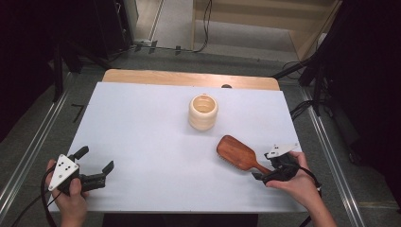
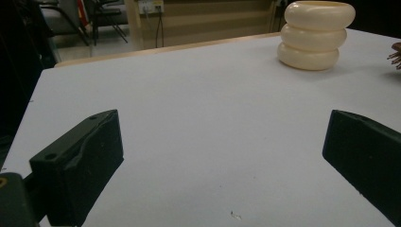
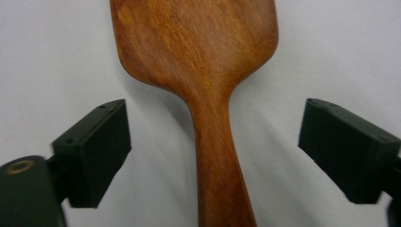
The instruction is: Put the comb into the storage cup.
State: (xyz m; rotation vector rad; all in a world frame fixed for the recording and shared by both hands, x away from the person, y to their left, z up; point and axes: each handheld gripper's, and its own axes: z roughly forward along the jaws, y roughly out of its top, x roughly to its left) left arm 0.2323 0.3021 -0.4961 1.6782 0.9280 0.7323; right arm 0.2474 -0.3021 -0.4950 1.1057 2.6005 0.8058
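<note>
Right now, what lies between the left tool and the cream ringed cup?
Nothing: in the left gripper view, only bare white table runs from the open left tool to the cream ringed cup.

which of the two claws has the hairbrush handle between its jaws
The right claw: the wooden hairbrush handle runs between its open jaws, untouched. The left claw is open over bare white table.
</note>
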